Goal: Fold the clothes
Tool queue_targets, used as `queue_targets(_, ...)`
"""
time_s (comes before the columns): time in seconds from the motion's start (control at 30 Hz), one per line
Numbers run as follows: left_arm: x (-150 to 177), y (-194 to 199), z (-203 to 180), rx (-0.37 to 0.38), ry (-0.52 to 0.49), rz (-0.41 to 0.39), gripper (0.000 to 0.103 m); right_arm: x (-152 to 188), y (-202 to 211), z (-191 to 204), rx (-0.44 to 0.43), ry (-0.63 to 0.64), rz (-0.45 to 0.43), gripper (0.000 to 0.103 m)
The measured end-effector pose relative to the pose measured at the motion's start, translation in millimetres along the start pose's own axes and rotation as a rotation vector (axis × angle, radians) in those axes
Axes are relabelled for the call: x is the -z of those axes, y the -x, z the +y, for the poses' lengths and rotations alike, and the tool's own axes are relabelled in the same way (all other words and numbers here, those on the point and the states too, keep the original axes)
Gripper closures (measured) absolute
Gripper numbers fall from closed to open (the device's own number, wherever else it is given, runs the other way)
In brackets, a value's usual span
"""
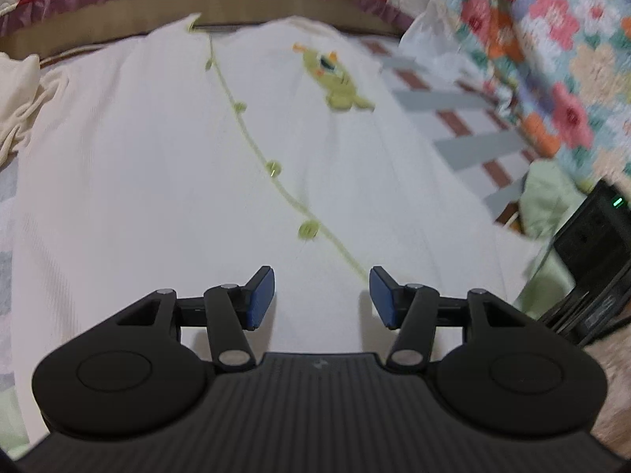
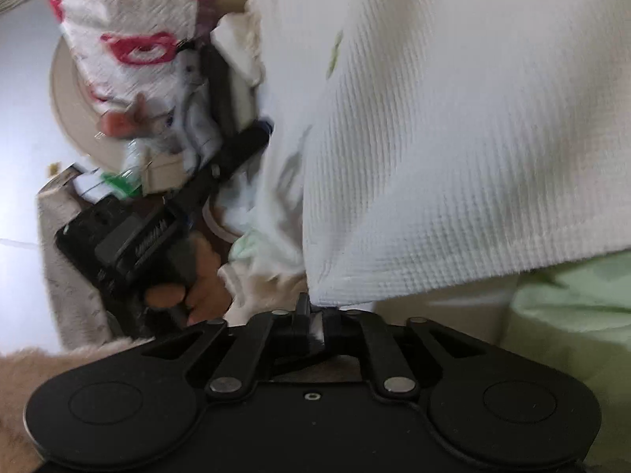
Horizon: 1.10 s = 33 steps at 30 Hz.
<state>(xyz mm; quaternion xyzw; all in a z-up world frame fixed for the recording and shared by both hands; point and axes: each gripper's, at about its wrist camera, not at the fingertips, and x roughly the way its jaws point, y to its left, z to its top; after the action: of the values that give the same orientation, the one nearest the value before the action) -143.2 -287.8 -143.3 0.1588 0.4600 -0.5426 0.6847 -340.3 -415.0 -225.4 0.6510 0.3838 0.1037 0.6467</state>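
**Supervisor:** Report the pose of each gripper.

**Operator:** My left gripper (image 1: 321,295) points forward and downward over the white garment (image 1: 177,181). Its jaws are spread wide, with nothing between the blue pads (image 1: 260,295). My right gripper (image 2: 317,325) is level, with its jaws pressed together on a corner of the same garment (image 2: 453,157). The cloth rises from the pinch and drapes ahead and to the right of it. To the left of the right gripper, I see the other gripper (image 2: 157,228) held in a hand (image 2: 197,287).

**Supervisor:** Report materials and shapes.

**Operator:** The garment is a ribbed, waffle-textured knit, lying flat and spread out ahead of the left gripper. A green-trimmed edge with round green buttons (image 1: 307,229) runs diagonally away from that gripper. A green embroidered figure (image 1: 335,79) sits farther ahead. To its right lies a floral quilt (image 1: 552,59). Pale green cloth (image 2: 572,315) lies right of the right gripper.
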Motion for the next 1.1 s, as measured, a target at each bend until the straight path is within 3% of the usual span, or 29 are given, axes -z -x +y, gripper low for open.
queue_targets(0.03,1,-1,1,-0.003,0.003,0.004,0.050,2,3,3,0.017,0.014,-0.012,0.080)
queue_targets(0.07,2,-1,3,-0.007,0.007,0.006,0.050,4,7,5,0.035,0.029,-0.023,0.060)
queue_targets(0.1,2,-1,5,-0.009,0.013,0.004,0.050,7,12,10,0.061,0.057,-0.038,0.051)
queue_targets(0.3,-30,-8,22,-0.069,0.070,-0.031,0.052,-10,65,56,0.258,0.259,-0.101,0.051)
queue_targets(0.47,-72,-18,41,-0.125,0.106,-0.076,0.053,-77,112,121,0.456,0.483,-0.194,0.051)
queue_targets(0.6,-122,-28,60,-0.161,0.056,-0.116,0.054,-159,108,182,0.633,0.657,-0.196,0.050)
queue_targets(0.7,-163,-43,83,-0.174,0.010,-0.152,0.053,-225,105,186,0.718,0.703,-0.281,0.050)
queue_targets(0.83,-225,-88,120,-0.241,0.018,-0.152,0.051,-283,105,141,0.687,0.632,-0.448,0.050)
queue_targets(1.0,-278,-166,115,-0.320,-0.053,-0.110,0.051,-312,105,100,0.782,0.581,-0.485,0.050)
queue_targets(1.1,-300,-205,105,-0.291,-0.083,-0.060,0.050,-330,117,83,0.826,0.529,-0.507,0.050)
